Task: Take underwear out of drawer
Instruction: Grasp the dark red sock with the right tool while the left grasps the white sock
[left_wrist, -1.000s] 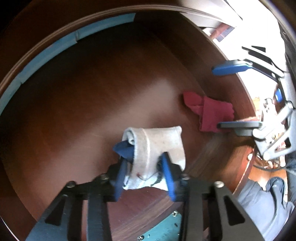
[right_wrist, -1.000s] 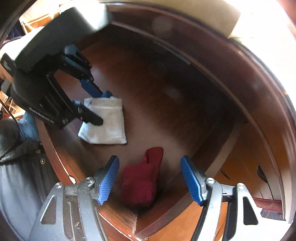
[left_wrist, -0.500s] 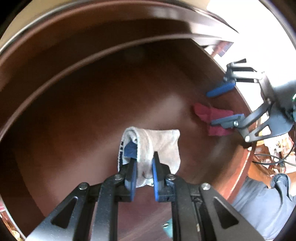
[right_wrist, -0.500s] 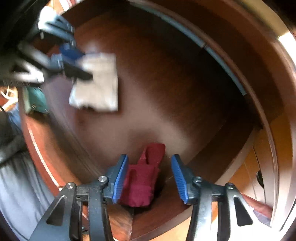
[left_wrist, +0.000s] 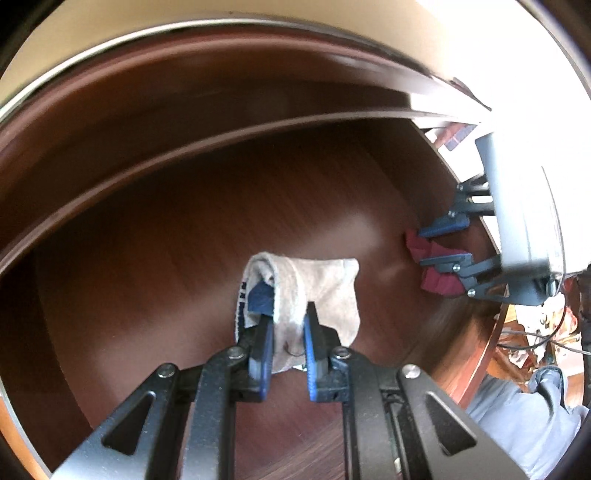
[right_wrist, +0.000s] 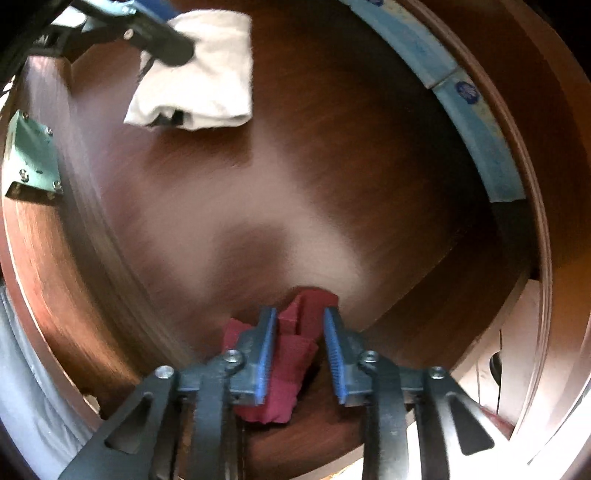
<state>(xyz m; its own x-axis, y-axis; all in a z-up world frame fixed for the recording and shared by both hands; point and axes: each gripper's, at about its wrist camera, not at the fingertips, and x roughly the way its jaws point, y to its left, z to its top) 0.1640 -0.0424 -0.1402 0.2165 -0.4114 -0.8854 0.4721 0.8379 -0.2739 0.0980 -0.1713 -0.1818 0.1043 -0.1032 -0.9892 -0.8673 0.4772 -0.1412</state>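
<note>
A pale grey-white underwear (left_wrist: 325, 284) hangs folded between the blue pads of my left gripper (left_wrist: 288, 314), which is shut on it just above the brown drawer floor (left_wrist: 166, 258). In the right wrist view the same white underwear (right_wrist: 207, 74) shows at the top left under a left finger (right_wrist: 162, 37). A dark red underwear (right_wrist: 291, 354) lies bunched in the drawer's near corner. My right gripper (right_wrist: 301, 317) points down with its jaws closing on that cloth, which is squeezed between the tips. From the left wrist view the right gripper (left_wrist: 428, 243) pinches the red underwear (left_wrist: 439, 284) at the drawer's right side.
The drawer's dark wooden walls (right_wrist: 517, 240) ring the floor, with a strip of light blue tape (right_wrist: 461, 96) along the far wall. A green metal bracket (right_wrist: 33, 162) sits on the left rim. A person's grey clothing (left_wrist: 517, 424) is at the drawer's front.
My left gripper shut on the white underwear and lifted it off the floor. My right gripper came down over the red underwear and its wide jaws narrowed onto it.
</note>
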